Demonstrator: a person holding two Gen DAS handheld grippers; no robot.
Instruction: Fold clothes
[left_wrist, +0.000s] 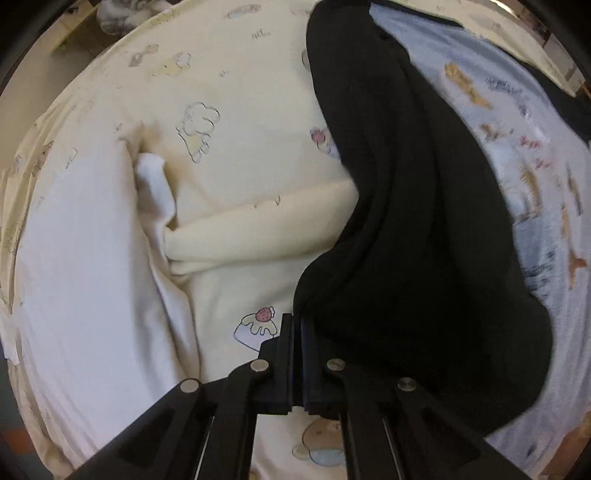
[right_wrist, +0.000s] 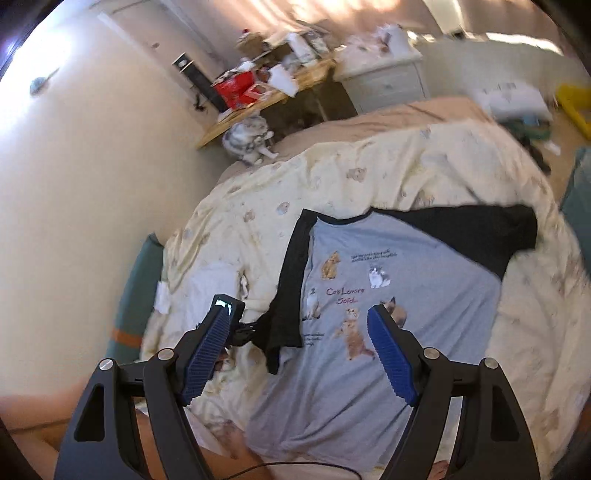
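Pointing straight down, left gripper (left_wrist: 297, 325) jaws seemingly pinch the black sleeve (left_wrist: 406, 221).

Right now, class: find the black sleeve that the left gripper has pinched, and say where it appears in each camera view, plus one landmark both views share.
Left wrist view: the black sleeve runs from top centre down to the shut left gripper, right of centre.
Right wrist view: it lies left of centre, along the shirt's edge.
Shared landmark: the grey cat-print shirt.
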